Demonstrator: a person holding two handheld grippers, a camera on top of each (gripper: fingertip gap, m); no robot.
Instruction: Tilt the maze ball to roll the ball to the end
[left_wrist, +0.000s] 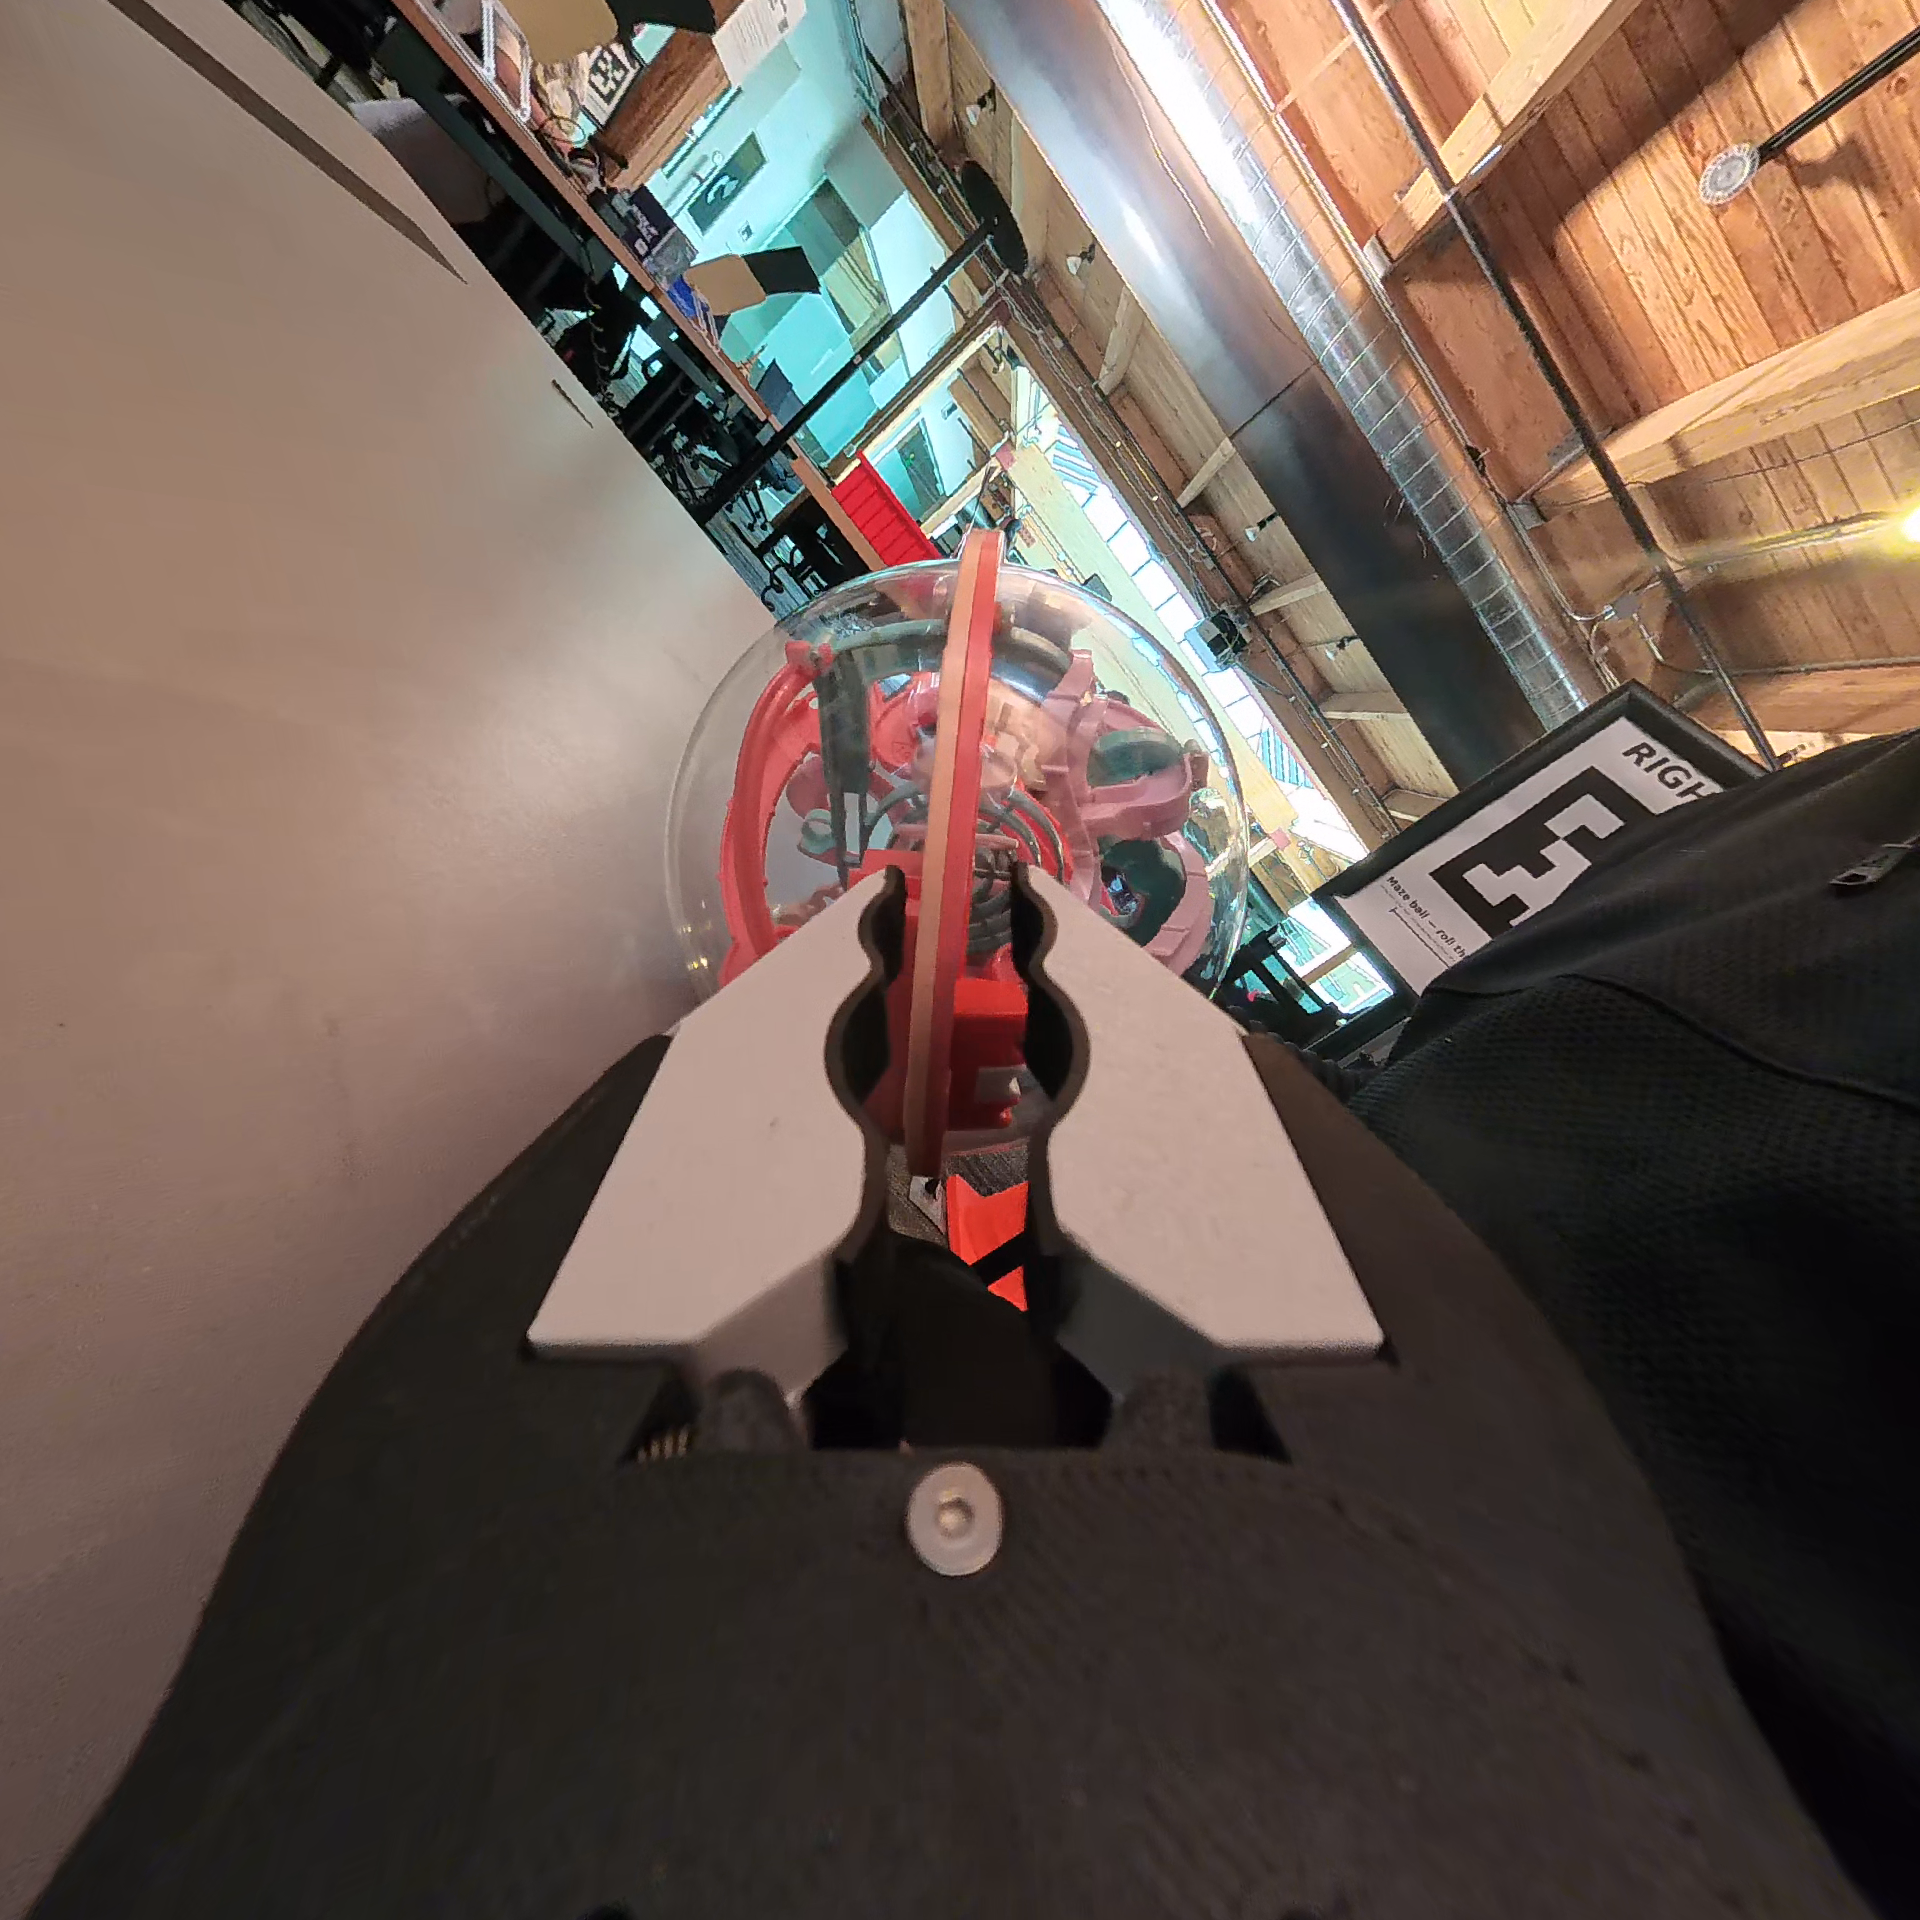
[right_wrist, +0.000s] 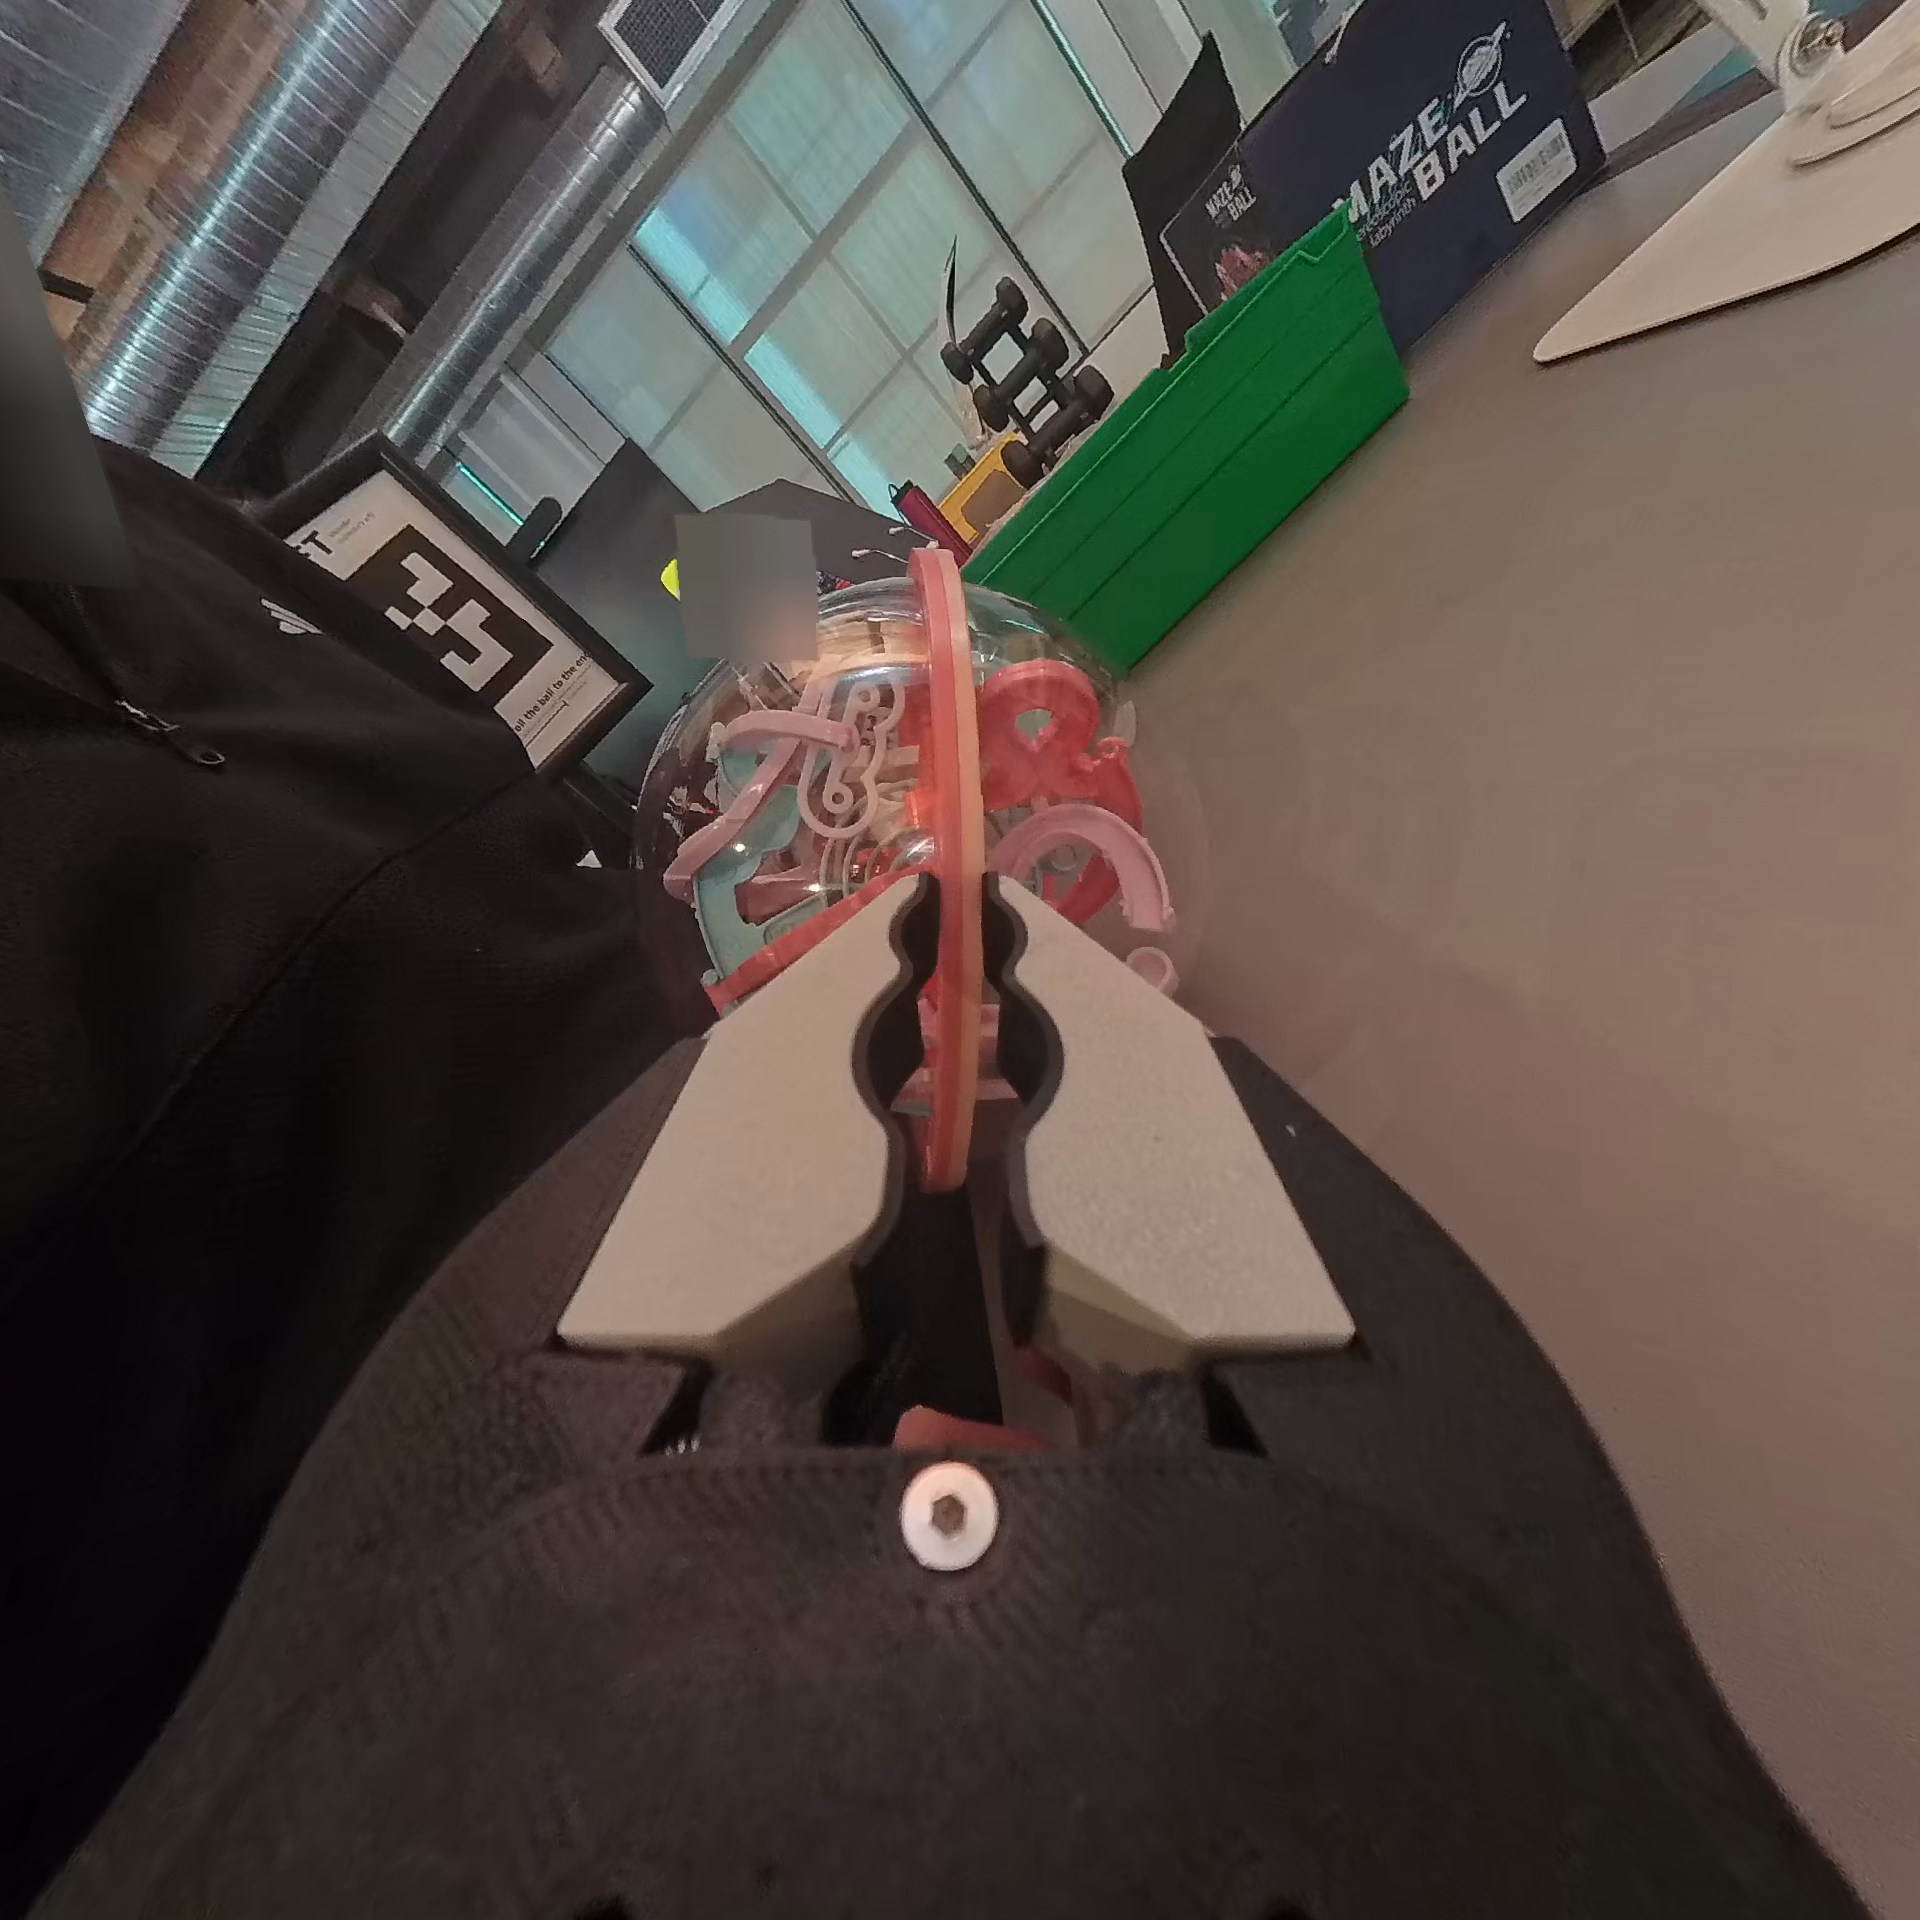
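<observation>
The maze ball (left_wrist: 1132, 790) is a clear sphere with red, pink and teal tracks inside and a red ring (left_wrist: 961, 727) round its middle. In the left wrist view my left gripper (left_wrist: 956, 878) straddles the ring edge-on. There is a visible gap between each pad and the ring, so it is open. In the right wrist view the maze ball (right_wrist: 831, 790) is close ahead, and my right gripper (right_wrist: 961, 883) is shut on its ring (right_wrist: 951, 727), with both fingertips pressed against it. I cannot pick out the small ball inside.
The grey table (right_wrist: 1558, 935) runs to the right, with a green bin (right_wrist: 1195, 499), a dark blue box (right_wrist: 1455, 177) and a white mat (right_wrist: 1766, 208) at the far end. A framed marker sign (left_wrist: 1538, 842) and a person's black clothing (right_wrist: 260, 883) are close beside the ball. One gripper's finger ends stand about 15 centimetres off the other's.
</observation>
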